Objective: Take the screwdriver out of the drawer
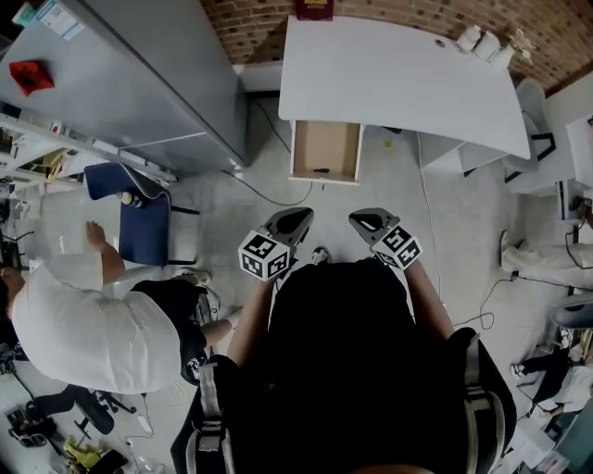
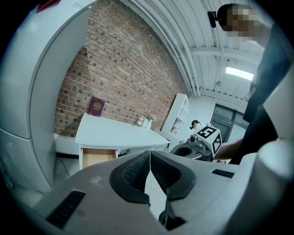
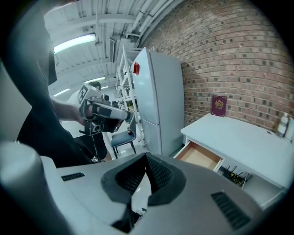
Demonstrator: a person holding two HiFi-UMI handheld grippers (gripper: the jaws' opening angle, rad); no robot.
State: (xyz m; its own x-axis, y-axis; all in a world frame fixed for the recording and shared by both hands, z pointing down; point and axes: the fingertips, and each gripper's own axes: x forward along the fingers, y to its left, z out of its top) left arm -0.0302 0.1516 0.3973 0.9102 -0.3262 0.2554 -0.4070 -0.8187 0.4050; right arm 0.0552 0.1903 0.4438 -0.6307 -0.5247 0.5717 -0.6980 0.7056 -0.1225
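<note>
Left gripper (image 1: 297, 217) and right gripper (image 1: 364, 219) are held side by side in front of the person, over the pale speckled floor (image 1: 232, 208). They are well apart from the drawer (image 1: 326, 139). Both have grey moulded plastic shells and black ribbed rubber pads, and each carries a cube with black-and-white square markers. Each gripper's own view shows its jaws together, pad against pad, nothing between them.

The surface (image 1: 389, 74) is smooth, white and flat, with a slanted right edge. The drawer hangs open under its front edge, near the left corner. It is a white rectangular box with a bare light-wood bottom. The screwdriver (image 1: 320, 171) is a slim dark stick lying flat inside, just behind the drawer's front panel, about mid-width. It is too small to tell handle from shaft.

A maroon book (image 1: 314, 9) stands at the back edge against the rough red brick wall (image 1: 250, 23). White bottles (image 1: 482, 42) sit at the back right corner. A grey metal cabinet (image 1: 139, 74) and a blue chair (image 1: 139, 218) are off to the left.
</note>
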